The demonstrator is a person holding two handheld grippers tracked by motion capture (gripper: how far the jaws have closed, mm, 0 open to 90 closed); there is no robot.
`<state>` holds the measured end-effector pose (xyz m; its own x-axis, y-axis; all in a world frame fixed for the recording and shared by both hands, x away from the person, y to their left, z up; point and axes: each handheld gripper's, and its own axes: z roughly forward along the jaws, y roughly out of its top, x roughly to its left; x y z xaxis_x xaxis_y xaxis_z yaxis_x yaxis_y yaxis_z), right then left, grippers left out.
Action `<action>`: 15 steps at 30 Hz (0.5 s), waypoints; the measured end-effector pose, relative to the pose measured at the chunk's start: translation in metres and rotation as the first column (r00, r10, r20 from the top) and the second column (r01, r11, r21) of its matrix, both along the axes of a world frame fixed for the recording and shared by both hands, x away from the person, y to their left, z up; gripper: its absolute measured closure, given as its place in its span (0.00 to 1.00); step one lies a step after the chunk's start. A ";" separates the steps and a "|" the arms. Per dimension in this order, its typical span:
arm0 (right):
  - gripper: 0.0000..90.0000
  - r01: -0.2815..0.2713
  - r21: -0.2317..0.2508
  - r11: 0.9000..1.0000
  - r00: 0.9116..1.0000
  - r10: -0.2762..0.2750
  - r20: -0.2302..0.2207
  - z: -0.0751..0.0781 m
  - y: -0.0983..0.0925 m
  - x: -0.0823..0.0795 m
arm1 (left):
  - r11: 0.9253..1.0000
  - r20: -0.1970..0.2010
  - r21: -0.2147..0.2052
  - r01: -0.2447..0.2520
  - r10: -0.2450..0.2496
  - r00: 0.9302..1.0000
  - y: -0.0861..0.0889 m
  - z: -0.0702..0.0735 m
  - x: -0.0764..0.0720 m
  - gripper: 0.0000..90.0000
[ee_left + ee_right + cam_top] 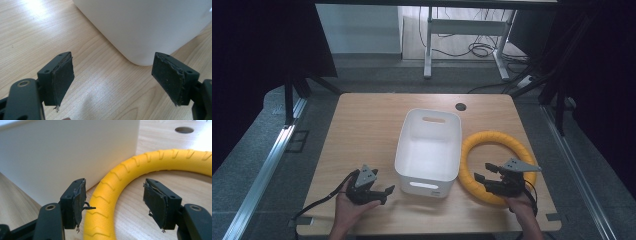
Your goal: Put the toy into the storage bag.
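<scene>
At the table's near edge, the left gripper rests with jaws released, bare wood between it and the white bin's near corner. The right gripper hangs with jaws spread, straddling the near left arc of the yellow ring, pads not pressing. The ring lies flat, just beside the bin's right wall. Open tabletop lies beyond both

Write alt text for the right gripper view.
The open right gripper straddles the near arc of a ridged yellow ring lying on the wooden table, pads not touching it. A white bin stands behind it.
</scene>
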<state>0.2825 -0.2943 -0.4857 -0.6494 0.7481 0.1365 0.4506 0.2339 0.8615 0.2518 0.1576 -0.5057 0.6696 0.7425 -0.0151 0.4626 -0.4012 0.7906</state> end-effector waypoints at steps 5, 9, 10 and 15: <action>0.39 -0.004 0.011 1.000 1.000 0.003 0.028 0.002 -0.003 0.001 | 0.999 0.002 -0.024 0.026 -0.026 1.000 0.000 0.001 -0.004 0.20; 0.39 -0.006 0.010 1.000 1.000 0.006 0.029 0.000 -0.005 0.003 | 0.999 -0.003 -0.029 0.025 -0.025 1.000 -0.002 -0.001 -0.003 0.20; 0.39 -0.006 0.010 1.000 1.000 0.006 0.029 0.000 -0.005 0.003 | 0.999 -0.003 -0.029 0.025 -0.025 1.000 -0.002 -0.001 -0.003 0.20; 0.40 0.019 0.020 1.000 1.000 -0.019 0.000 -0.004 -0.010 0.006 | 1.000 -0.017 -0.015 0.018 -0.018 1.000 -0.005 -0.005 -0.005 0.20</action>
<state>0.2889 -0.3048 -0.4900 -0.6355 0.7571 0.1517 0.4544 0.2079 0.8662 0.2472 0.1525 -0.5102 0.6825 0.7300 -0.0375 0.4687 -0.3977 0.7887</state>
